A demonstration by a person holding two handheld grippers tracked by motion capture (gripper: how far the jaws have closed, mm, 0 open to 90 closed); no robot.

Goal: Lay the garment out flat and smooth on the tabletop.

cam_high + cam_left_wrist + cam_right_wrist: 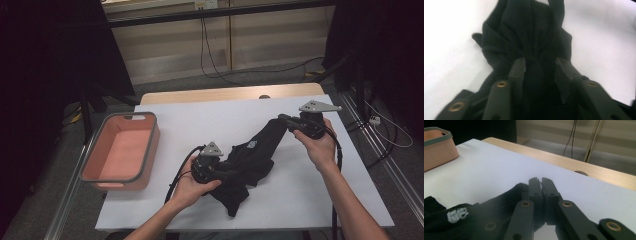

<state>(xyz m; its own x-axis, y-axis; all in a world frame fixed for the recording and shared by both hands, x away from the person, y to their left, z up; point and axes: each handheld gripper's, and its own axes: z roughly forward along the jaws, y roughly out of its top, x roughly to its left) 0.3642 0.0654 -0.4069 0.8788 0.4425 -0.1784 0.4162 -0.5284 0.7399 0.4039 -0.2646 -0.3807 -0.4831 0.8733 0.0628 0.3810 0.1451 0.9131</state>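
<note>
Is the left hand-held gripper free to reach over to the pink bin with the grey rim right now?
Probably yes: bare white table lies between the left hand-held gripper and the pink bin, though black cloth sits between its jaws.

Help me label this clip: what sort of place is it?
Probably a lab or recording setup, not a home: a table under a white sheet, loose cables on the floor behind it, and dark stands beside the table.

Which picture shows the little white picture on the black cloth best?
The right gripper view: the white print on the black cloth is close and large there. The high view shows it as a tiny pale spot. The left gripper view has plain dark folds.
</note>
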